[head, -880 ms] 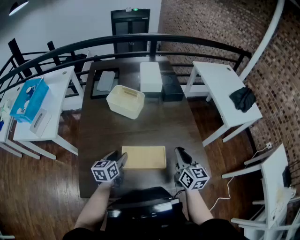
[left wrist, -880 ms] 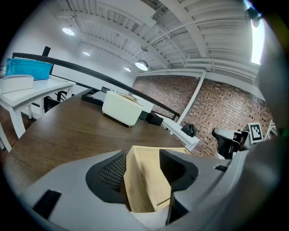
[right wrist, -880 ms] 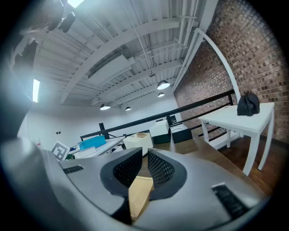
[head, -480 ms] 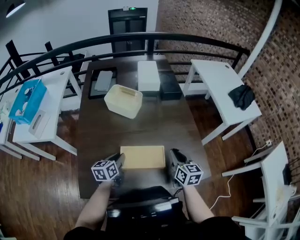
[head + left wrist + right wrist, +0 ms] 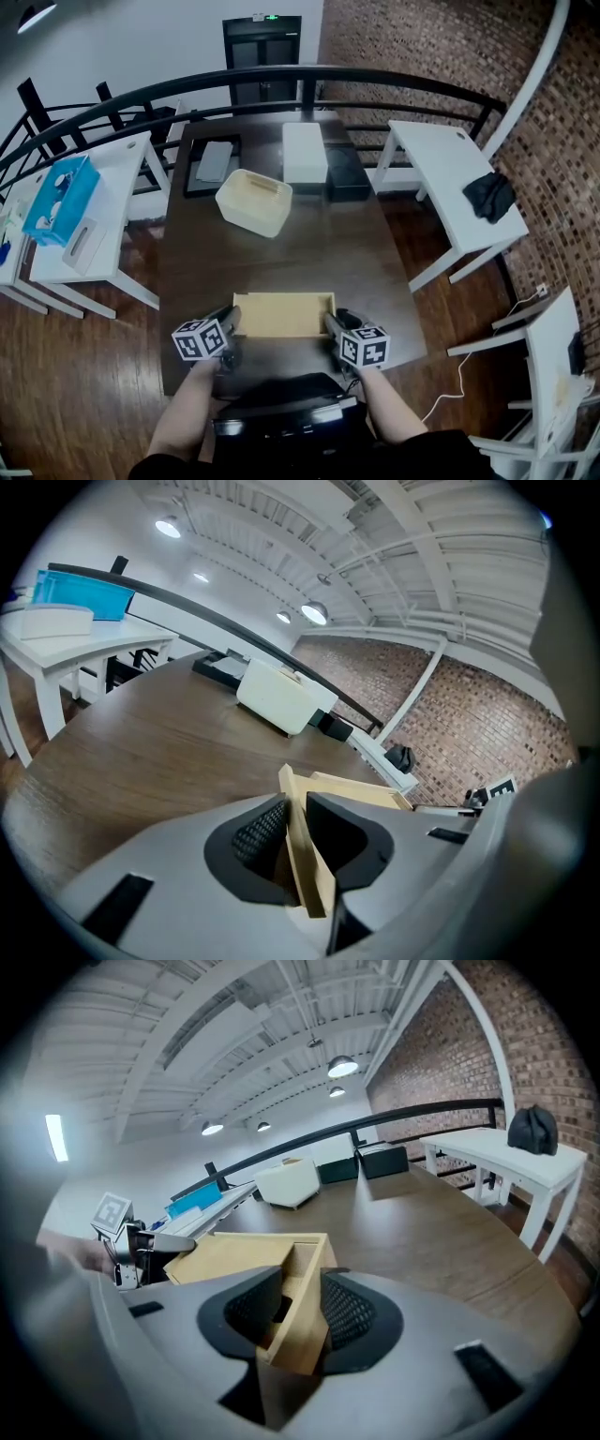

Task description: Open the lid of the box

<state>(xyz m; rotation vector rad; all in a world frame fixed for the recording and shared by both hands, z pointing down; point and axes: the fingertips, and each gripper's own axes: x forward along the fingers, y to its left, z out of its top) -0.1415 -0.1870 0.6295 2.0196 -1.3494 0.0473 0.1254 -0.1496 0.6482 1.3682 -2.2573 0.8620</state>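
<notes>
A flat light-wood box (image 5: 283,314) lies near the front edge of the dark table (image 5: 281,253). My left gripper (image 5: 231,324) is at the box's left end. In the left gripper view it (image 5: 295,832) is shut on a thin wooden panel, the lid's edge (image 5: 305,864). At the box's right end, my right gripper (image 5: 330,326) has its jaws (image 5: 295,1302) on either side of the box's corner wall (image 5: 302,1283), pads pressing on it. From there the lid (image 5: 234,1252) shows tilted up off the box, with the left gripper (image 5: 141,1241) at its far end.
A cream basket (image 5: 253,202) stands mid-table. Behind it are a white box (image 5: 305,152), a black box (image 5: 345,173) and a black tray (image 5: 212,164). White side tables (image 5: 89,211) (image 5: 459,183) flank the table. A dark railing (image 5: 309,77) curves behind.
My right gripper has moved left onto the box's right end and gripped it. The left gripper has stayed at the left end. The lid's edge now shows raised off the box.
</notes>
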